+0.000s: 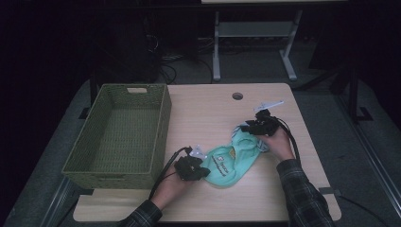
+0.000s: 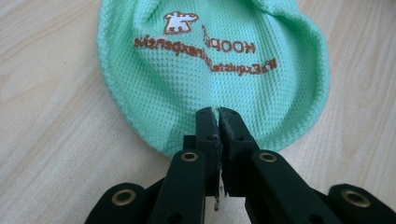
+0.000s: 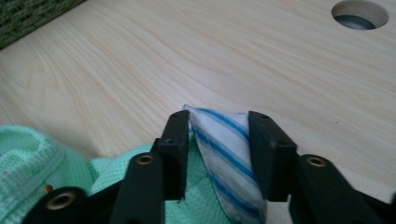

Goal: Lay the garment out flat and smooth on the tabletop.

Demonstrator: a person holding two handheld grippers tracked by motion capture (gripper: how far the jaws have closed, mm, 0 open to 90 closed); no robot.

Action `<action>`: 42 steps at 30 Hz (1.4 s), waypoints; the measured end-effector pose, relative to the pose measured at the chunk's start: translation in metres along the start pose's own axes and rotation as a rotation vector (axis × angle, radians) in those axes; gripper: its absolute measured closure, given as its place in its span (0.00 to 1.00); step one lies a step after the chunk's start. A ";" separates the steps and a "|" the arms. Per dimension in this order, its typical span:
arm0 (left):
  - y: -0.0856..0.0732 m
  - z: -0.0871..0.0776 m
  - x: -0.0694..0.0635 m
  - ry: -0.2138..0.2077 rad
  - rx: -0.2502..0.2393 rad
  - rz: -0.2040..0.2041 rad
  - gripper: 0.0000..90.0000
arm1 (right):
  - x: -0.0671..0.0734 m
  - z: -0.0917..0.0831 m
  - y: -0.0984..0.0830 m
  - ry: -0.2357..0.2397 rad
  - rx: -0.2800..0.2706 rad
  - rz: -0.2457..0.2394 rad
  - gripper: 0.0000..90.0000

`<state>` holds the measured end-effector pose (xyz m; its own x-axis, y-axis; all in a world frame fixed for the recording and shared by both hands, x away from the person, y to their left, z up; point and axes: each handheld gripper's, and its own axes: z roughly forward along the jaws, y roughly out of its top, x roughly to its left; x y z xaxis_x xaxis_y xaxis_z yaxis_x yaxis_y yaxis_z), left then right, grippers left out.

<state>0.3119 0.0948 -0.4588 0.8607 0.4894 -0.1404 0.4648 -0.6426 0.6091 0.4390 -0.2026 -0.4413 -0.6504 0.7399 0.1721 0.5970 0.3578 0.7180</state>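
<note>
Pale wooden table [image 1: 208, 109] in a dark room; woven green basket [image 1: 118, 135] at nine o'clock holds nothing.
Left gripper [image 2: 218, 114] clenched on mint cloth [image 2: 210, 70]; right gripper [image 3: 218, 128] grasping its striped corner [image 3: 224, 140].

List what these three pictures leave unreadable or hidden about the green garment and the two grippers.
- Green garment: the left gripper view shows its brown print upside down, creased and blurred, so it can't be read in full.
- Striped cloth: the right gripper view's bottom edge cuts it off; how it joins the garment is unclear.
- Right gripper: whether the jaws press the cloth is uncertain.
- Left gripper: the pinched hem is hidden between its jaws.
</note>
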 end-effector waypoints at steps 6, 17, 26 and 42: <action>0.000 0.000 0.000 0.002 0.002 0.006 0.96 | 0.003 -0.001 0.000 -0.024 0.001 -0.023 0.96; 0.000 -0.001 0.000 0.008 0.015 0.020 0.96 | -0.006 -0.014 0.007 -0.157 -0.075 -0.025 0.98; 0.000 0.000 -0.001 0.009 0.002 0.012 0.96 | -0.022 0.005 0.002 -0.204 -0.024 0.011 0.96; 0.000 -0.001 0.000 0.007 0.011 0.013 0.96 | 0.004 -0.044 -0.019 -0.138 -0.124 -0.019 0.82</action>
<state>0.3114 0.0952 -0.4583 0.8653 0.4850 -0.1265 0.4556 -0.6558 0.6020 0.4045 -0.2314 -0.4240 -0.5850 0.8080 0.0697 0.5174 0.3057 0.7993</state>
